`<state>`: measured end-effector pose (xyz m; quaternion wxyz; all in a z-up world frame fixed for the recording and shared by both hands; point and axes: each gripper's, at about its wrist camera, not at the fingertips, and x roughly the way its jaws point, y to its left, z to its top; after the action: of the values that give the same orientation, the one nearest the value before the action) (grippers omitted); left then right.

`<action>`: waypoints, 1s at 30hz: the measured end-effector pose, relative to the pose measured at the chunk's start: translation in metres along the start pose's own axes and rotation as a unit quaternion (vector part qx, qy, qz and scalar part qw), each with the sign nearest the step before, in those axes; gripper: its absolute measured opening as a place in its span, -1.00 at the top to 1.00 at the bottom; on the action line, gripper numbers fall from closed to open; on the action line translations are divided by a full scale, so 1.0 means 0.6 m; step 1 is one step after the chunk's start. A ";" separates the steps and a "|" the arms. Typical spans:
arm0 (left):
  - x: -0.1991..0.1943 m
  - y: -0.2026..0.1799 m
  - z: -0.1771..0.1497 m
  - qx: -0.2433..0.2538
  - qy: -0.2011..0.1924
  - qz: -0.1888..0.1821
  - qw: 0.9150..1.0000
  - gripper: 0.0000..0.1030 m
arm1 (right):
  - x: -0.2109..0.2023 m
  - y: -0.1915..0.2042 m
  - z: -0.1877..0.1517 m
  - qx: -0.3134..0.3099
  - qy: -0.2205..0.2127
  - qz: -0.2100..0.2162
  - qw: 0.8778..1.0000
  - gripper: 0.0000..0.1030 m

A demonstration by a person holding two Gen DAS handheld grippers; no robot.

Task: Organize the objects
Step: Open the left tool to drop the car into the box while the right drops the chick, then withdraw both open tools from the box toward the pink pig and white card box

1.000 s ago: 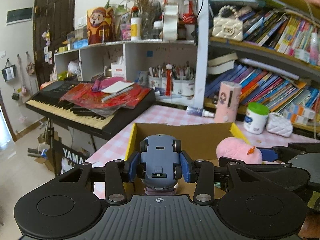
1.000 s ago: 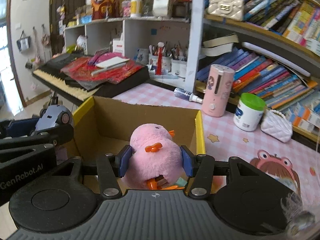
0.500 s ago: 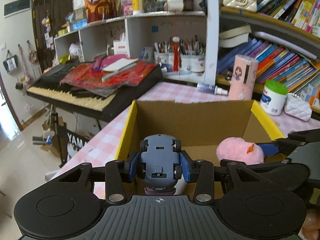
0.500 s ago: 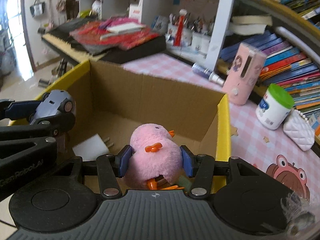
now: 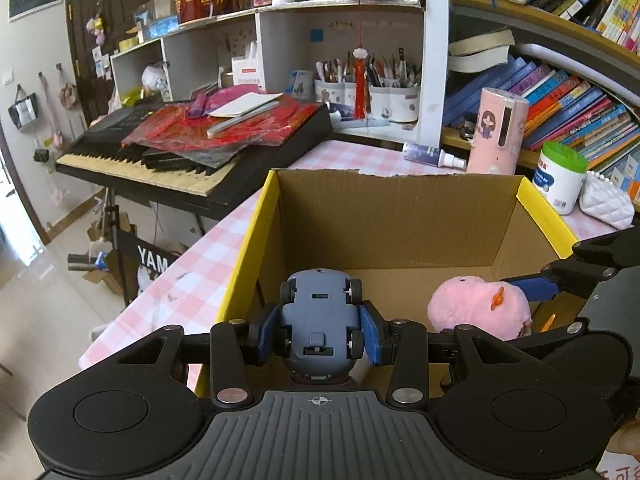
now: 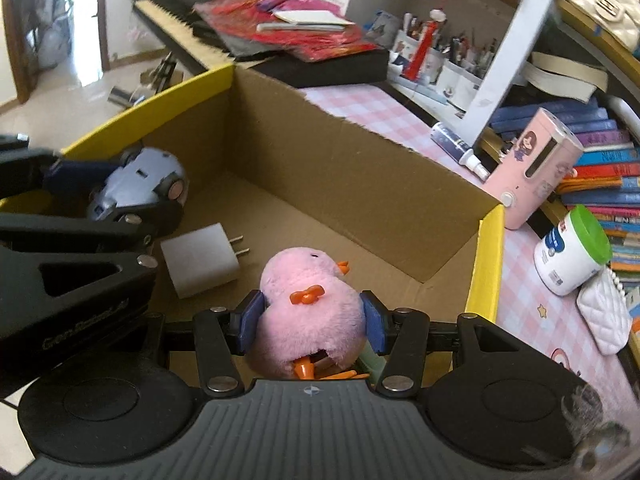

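- Room: cluttered study; bookshelves [image 5: 568, 92] right, keyboard [image 5: 192, 160] piled with red papers left, tiled floor beyond.
- Table [image 5: 192, 280]: pink checked cloth; the box stands on it, with a pink cylinder [image 5: 496, 132], a green-lidded jar [image 5: 560, 176] and a white purse [image 5: 606, 204] behind.
- Box [image 6: 352, 168]: open cardboard, yellow-edged sides, torn far rim; a white charger [image 6: 202, 260] lies on its floor.
- Right gripper [image 6: 312, 320]: pads pressed into a pink plush [image 6: 308, 304], held over the box interior, near side.
- Left gripper [image 5: 320, 330]: pads clamped on a grey-blue car [image 5: 320, 320], underside facing the camera, just inside the left wall.
- Risk: car released from height may bounce or roll, or strike the charger.
- Risk: the two grippers sit close; opening both could knock one against the other.
- Risk: plush fur may cling to a pad and drag out.
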<state>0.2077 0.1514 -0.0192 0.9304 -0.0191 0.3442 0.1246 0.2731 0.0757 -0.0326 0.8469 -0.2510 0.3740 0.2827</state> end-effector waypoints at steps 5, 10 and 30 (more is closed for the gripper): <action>-0.003 0.002 0.000 -0.010 0.004 -0.012 1.000 0.18 | -0.002 0.008 -0.002 -0.011 -0.001 -0.008 1.000 0.03; -0.029 -0.001 0.000 -0.005 -0.023 -0.017 1.000 -0.03 | -0.020 0.007 -0.010 0.009 -0.028 -0.019 0.999 -0.12; -0.184 0.033 -0.065 -0.037 -0.115 -0.010 0.993 -0.86 | -0.189 0.053 -0.096 0.126 -0.141 -0.085 0.978 -0.58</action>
<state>0.0972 0.1415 0.0232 0.9636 -0.0429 0.2298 0.1295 0.1601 0.0290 0.0142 0.9368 -0.1311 0.2610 0.1926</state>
